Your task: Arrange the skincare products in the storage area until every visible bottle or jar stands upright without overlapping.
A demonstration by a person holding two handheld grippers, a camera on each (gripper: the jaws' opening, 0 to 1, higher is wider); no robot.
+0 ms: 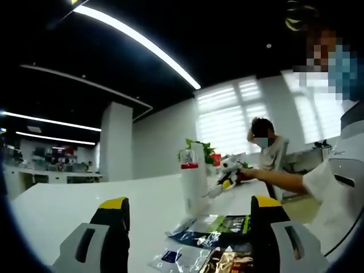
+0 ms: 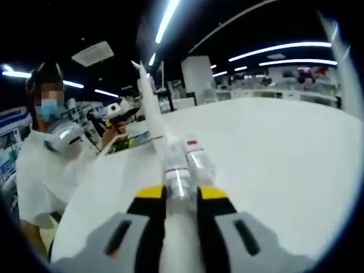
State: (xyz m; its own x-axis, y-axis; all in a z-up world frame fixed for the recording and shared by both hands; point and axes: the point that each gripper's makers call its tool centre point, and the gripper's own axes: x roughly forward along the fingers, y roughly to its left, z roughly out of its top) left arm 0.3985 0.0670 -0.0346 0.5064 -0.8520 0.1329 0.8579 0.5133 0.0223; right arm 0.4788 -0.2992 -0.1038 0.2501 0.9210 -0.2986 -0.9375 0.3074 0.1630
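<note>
A tall white bottle with a red band stands upright on the white table. My left gripper is open wide in front of it, with several flat sachets lying between its jaws. My right gripper comes in from the right in a person's hand, its tips against the bottle's lower part. In the right gripper view the right gripper is shut on a white bottle with a silver collar and a red mark beside it. The left gripper shows far off, held by the masked person.
A green plant stands behind the bottle. A second person sits at the table's far end. Broad bare tabletop stretches to the right of the right gripper. More sachets lie near the person's hand.
</note>
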